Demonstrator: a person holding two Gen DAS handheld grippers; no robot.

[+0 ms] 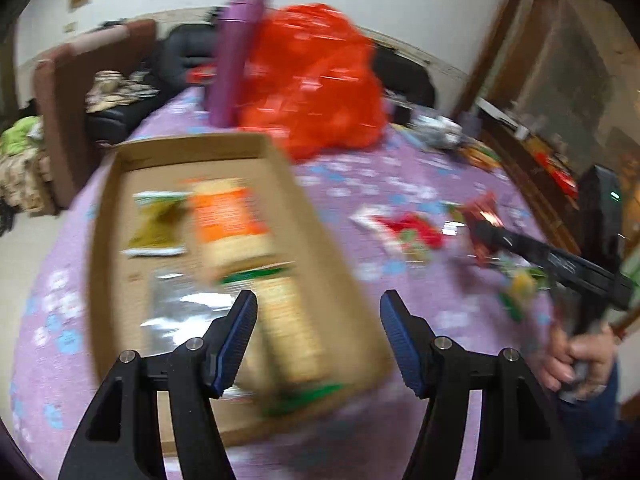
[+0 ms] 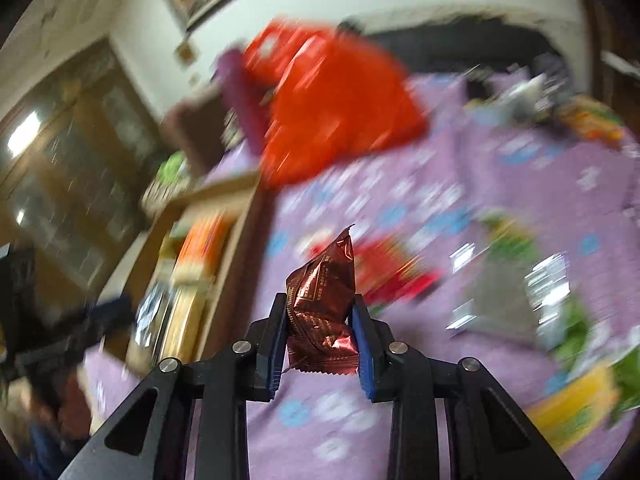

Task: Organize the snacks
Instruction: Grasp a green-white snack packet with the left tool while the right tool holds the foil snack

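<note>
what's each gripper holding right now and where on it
The right gripper pinches a dark red foil snack packet across its lower half, its crimped top sticking up free. The left gripper stands open over the cardboard box, holding nothing.

On the desk (image 1: 352, 184), a bare strip of purple cloth runs between the cardboard box (image 1: 320, 240) and the scattered snack packets (image 1: 408, 232) — room enough to pass. Behind it the red plastic bag (image 1: 312, 80) and the upright purple tube (image 1: 236, 60) stand tall, closing off the far side. The box holds packets along its floor (image 1: 224, 216) — its raised walls hem any approach from the sides.
</note>
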